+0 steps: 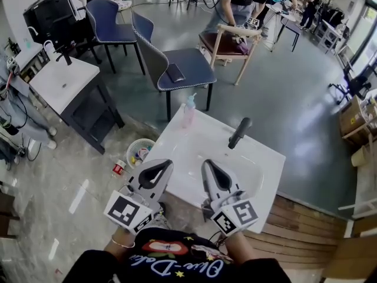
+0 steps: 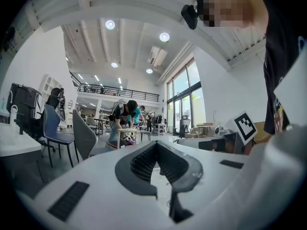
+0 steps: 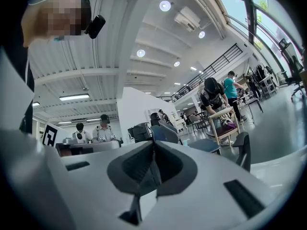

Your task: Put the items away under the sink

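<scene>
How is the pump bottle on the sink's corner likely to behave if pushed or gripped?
The pump bottle looks tall and narrow, so a high push would probably tip it. It stands near the sink edge, so it could fall off. Its pale see-through body suggests light plastic.

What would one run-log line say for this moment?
left gripper shut, empty | right gripper shut, empty | both at near edge of sink | bottle on its far corner, untouched
</scene>
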{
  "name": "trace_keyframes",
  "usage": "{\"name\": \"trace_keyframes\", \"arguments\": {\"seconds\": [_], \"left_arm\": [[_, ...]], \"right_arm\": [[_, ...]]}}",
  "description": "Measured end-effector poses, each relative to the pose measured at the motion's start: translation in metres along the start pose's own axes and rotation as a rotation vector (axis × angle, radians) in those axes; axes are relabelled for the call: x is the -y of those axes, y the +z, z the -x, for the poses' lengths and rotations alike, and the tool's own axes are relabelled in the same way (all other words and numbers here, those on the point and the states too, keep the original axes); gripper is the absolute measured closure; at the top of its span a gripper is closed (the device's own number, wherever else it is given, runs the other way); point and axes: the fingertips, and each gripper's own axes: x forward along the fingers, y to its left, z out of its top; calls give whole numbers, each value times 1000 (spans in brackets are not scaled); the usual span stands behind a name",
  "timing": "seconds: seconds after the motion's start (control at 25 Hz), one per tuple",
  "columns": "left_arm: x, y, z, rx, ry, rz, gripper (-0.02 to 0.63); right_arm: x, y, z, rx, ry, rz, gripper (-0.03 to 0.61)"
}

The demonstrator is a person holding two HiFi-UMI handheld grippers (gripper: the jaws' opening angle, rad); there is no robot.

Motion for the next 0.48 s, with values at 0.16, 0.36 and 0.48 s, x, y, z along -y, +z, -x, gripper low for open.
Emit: {"name": "trace_keyframes", "arguments": {"seconds": [0.16,0.36,0.48], "left_arm": [[-8,1,-3,2,-5,1,606],[-20,2,-7,1,-18,6,607],[-25,2,-10,2,-28,8,606]], "right_arm": [[1,0,-8,-1,-6,1,569],[2,-1,-19,-7,-21,5,569],[4,-3,-25,-10,-32,6,569]]}}
